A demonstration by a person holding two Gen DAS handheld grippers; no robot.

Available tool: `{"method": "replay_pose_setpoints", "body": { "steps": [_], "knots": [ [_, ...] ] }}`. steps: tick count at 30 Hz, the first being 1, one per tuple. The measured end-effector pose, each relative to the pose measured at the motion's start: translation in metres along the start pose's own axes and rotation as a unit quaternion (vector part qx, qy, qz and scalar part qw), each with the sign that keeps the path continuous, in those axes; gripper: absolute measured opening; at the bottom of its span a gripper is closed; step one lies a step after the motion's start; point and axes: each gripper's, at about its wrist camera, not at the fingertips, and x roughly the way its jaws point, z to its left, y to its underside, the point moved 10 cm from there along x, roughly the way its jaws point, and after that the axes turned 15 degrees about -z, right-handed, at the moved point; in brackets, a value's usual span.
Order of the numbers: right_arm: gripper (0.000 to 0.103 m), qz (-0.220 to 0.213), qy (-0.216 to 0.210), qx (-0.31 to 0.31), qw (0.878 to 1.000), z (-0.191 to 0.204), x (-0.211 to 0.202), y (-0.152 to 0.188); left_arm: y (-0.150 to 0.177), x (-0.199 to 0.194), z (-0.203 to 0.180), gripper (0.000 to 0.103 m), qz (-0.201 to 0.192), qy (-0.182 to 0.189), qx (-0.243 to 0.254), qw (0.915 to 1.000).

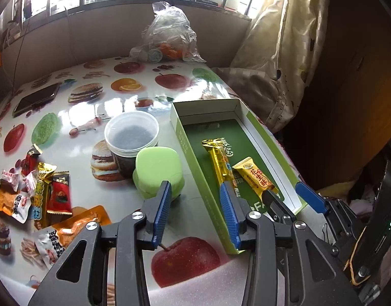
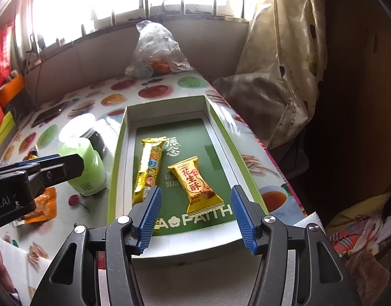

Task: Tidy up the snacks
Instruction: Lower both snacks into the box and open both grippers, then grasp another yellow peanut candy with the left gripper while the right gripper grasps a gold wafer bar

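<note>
An open green box (image 1: 185, 137) (image 2: 119, 148) lies on the fruit-print table. Two snacks rest flat inside it: a long gold bar (image 1: 221, 160) (image 2: 148, 168) and a yellow peanut candy (image 1: 254, 176) (image 2: 195, 181). My right gripper (image 2: 195, 191) (image 1: 284, 191) hovers open over the box's near end, and its pads stand clear on either side of the candy. My left gripper (image 1: 195, 188) is open and empty above the box's left wall, beside the gold bar. A pile of loose wrapped snacks (image 1: 37, 193) lies at the table's left.
A green lidded container (image 1: 157, 173) (image 2: 86, 168) and a clear tub with dark contents (image 1: 131, 135) stand just left of the box. A phone (image 1: 37, 99) and a plastic bag (image 1: 167, 38) lie farther back. A curtain (image 1: 284, 51) hangs past the table's right edge.
</note>
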Motion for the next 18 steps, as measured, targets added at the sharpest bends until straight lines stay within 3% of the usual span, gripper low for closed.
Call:
{"method": "replay_pose_setpoints", "body": {
  "steps": [8,18],
  "knots": [
    [0.057,-0.024,-0.045,0.012,0.999,0.038,-0.013,-0.014,-0.004,-0.024,0.036,0.046,-0.025,-0.028,0.0,0.9993],
    [0.058,-0.022,-0.102,-0.007,0.995,0.096,-0.014,-0.016,0.0,-0.043,0.092,0.046,-0.033,-0.072,-0.016,0.9967]
  ]
}}
